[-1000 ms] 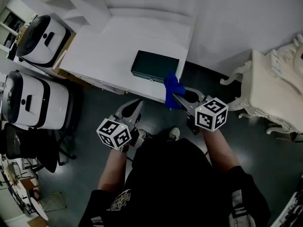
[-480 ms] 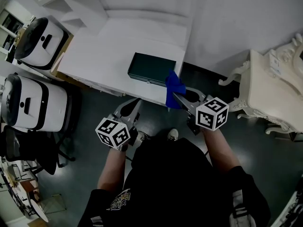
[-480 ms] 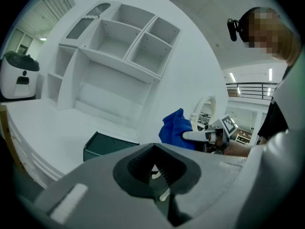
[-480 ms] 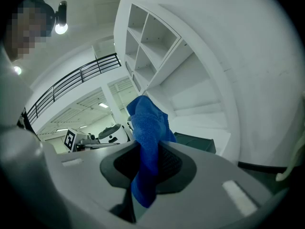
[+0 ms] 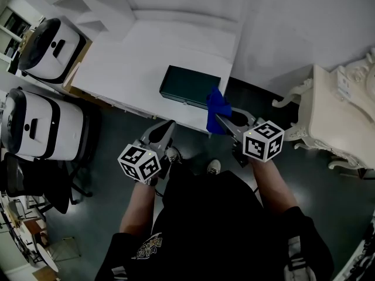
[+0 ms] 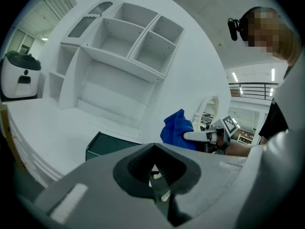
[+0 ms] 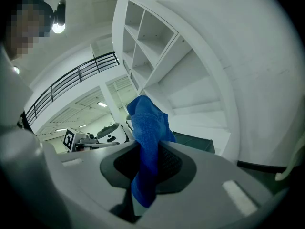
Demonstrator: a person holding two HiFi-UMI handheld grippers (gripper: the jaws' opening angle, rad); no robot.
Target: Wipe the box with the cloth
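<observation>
Right gripper (image 5: pixel 216 117) pinching blue cloth (image 5: pixel 217 103) beside box (image 5: pixel 187 85), forearm outstretched; left gripper (image 5: pixel 171 124) empty, jaws together, held lower.

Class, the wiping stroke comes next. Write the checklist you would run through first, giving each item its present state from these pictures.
1. Blue cloth clamped in the right gripper: ok, the jaws are closed on it.
2. Dark green rectangular box lying flat on the white table, near its front edge: ok.
3. Box top free of other things: ok.
4. Cloth touching the box: cannot tell. The head view shows it over the box's right end, but not whether they touch.
5. Left gripper steadying the box: not ok. Its jaws are together, empty, short of the table.
</observation>
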